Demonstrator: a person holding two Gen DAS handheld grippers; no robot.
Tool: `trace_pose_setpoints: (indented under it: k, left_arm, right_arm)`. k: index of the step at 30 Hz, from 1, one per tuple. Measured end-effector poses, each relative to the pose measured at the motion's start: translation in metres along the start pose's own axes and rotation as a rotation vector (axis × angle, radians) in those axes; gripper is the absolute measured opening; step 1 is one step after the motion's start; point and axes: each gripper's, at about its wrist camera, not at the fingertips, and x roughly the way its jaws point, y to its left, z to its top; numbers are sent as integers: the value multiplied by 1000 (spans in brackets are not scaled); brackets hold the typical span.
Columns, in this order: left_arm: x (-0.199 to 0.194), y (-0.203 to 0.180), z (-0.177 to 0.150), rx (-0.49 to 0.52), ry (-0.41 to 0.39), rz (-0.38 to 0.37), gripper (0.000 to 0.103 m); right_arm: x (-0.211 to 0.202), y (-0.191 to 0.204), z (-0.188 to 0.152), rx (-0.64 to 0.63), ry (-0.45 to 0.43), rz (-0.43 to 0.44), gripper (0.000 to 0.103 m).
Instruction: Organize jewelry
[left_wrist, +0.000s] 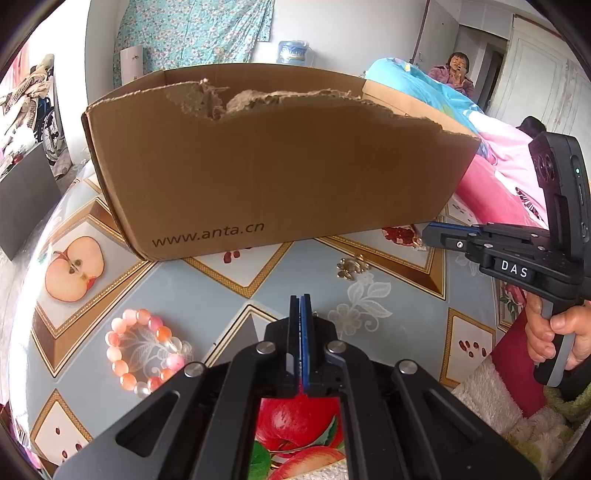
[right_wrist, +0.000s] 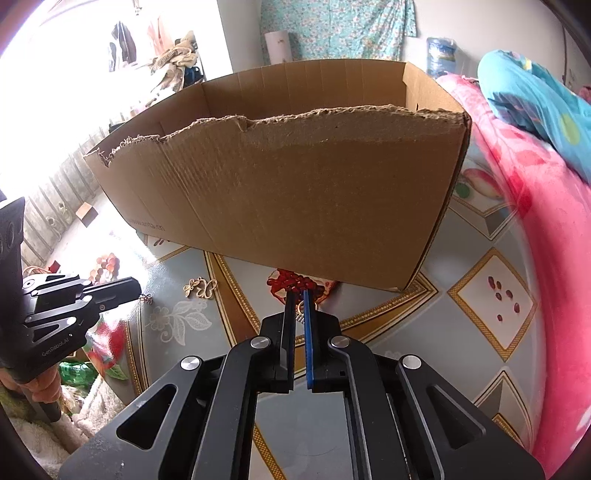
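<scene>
Right hand-held gripper (right_wrist: 300, 295) pinched on small gold trinket (right_wrist: 303, 307) beside cardboard box (right_wrist: 295, 192)

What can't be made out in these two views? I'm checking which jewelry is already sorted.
- Inside of the cardboard box: hidden in both views by its tall torn front wall.
- Small gold piece between the right gripper fingertips: mostly covered by the fingers in the right wrist view; its type is unclear.
- Butterfly charm: too small for detail.
- Bead bracelet: its near edge is hidden by the left gripper in the left wrist view.
</scene>
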Motion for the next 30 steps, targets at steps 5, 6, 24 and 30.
trace_pose_setpoints:
  k: [5,6,24,30]
  left_arm:
    - [-1,-1,-1,1,-1,0,0]
    - [-1,-1,0,1,-2,0,0]
    - [-2,3,-1,-23,-4,1,0]
    - [-1,2,-2,-21,-7,-4,0]
  right_arm:
    - [-3,-7,1,16,4,-18,5]
    - [0,-8,2,23,6,-13,6]
    - [18,1,4,9,53,-67,3]
    - [16,2,6,7,46,-61,0]
